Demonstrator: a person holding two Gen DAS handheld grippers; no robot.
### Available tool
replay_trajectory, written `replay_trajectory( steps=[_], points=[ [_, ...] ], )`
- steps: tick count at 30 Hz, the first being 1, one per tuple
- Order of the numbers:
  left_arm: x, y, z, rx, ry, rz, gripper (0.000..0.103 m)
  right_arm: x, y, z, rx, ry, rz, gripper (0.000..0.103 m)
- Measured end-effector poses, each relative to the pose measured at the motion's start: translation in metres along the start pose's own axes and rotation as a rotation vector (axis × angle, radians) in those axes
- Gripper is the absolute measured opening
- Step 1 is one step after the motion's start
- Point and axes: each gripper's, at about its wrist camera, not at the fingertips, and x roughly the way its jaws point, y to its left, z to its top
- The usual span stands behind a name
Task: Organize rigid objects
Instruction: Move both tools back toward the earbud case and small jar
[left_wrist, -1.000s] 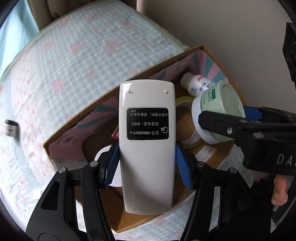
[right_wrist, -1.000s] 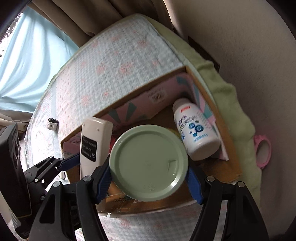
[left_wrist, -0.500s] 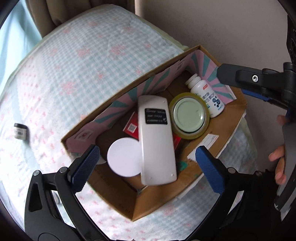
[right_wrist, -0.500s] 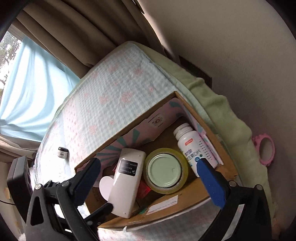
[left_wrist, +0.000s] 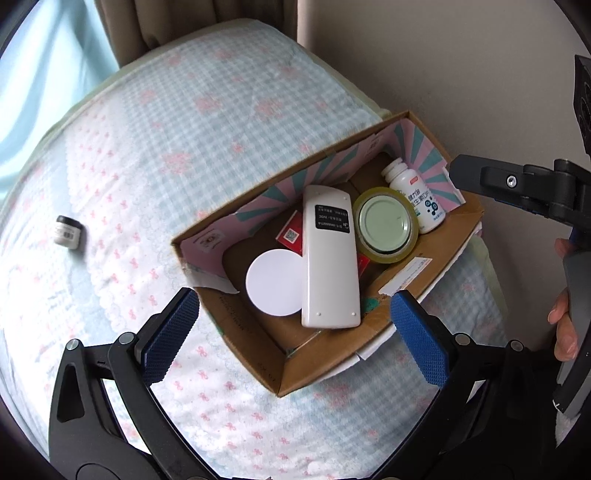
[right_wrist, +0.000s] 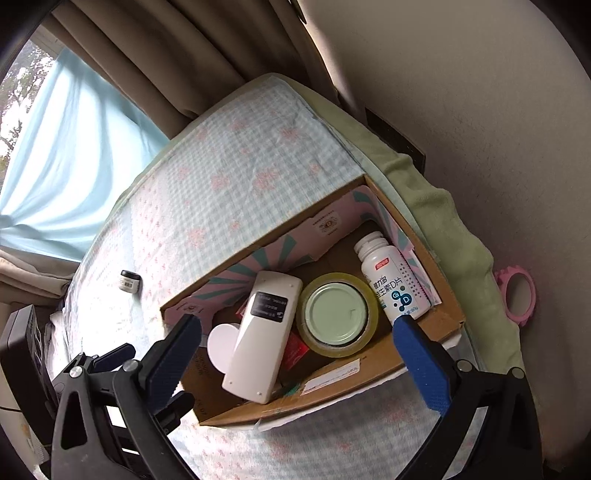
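Left wrist view
Hidden: red packet (left_wrist: 291, 233) mostly covered by the remote control (left_wrist: 330, 258); the box floor under the things is barely seen.
Box: cardboard box (left_wrist: 317, 365) on the bed (left_wrist: 207, 122), holding the remote label side up, a white round lid (left_wrist: 275, 282) tucked under its edge, a green-lidded jar (left_wrist: 386, 224) inside a tape roll (left_wrist: 409, 249), and a white supplement bottle (left_wrist: 417, 201) lying against the far wall.
Left gripper (left_wrist: 295, 336): fingers spread wide, having just opened; nothing between them, above the box's near rim.
Around: small dark-capped jar (left_wrist: 68, 232) alone on the bedspread, well apart from the box; a hand (left_wrist: 563, 317) at the right edge, cut off.

Right wrist view
Hidden: white round lid (right_wrist: 221, 347) half behind the remote control (right_wrist: 264, 338).
Box: cardboard box (right_wrist: 332, 391) with the same contents; bottle (right_wrist: 391, 286) beside the tape roll (right_wrist: 371, 341).
Right gripper (right_wrist: 299, 354): fingers wide, just opened, empty.
Around: pink ring-shaped item (right_wrist: 517, 297) by the wall; curtains (right_wrist: 147, 66) behind the bed.
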Motion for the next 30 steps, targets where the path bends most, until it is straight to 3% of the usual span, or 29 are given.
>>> replay_trajectory(
  steps=[7,20,25,30],
  points=[
    [-0.043,0.009,-0.012,-0.035,-0.055,0.027,0.103,-0.030,0.021,-0.006,-0.040,-0.039,0.011,0.103],
    [-0.122,0.054,-0.068,-0.155,-0.142,0.100,0.103,-0.064,0.090,-0.030,-0.188,-0.025,-0.030,0.103],
    [-0.142,0.084,-0.100,-0.228,-0.156,0.124,0.103,-0.072,0.127,-0.042,-0.286,-0.015,-0.033,0.103],
    [-0.153,0.124,-0.134,-0.322,-0.172,0.219,0.103,-0.068,0.178,-0.051,-0.461,0.009,-0.051,0.103]
  ],
)
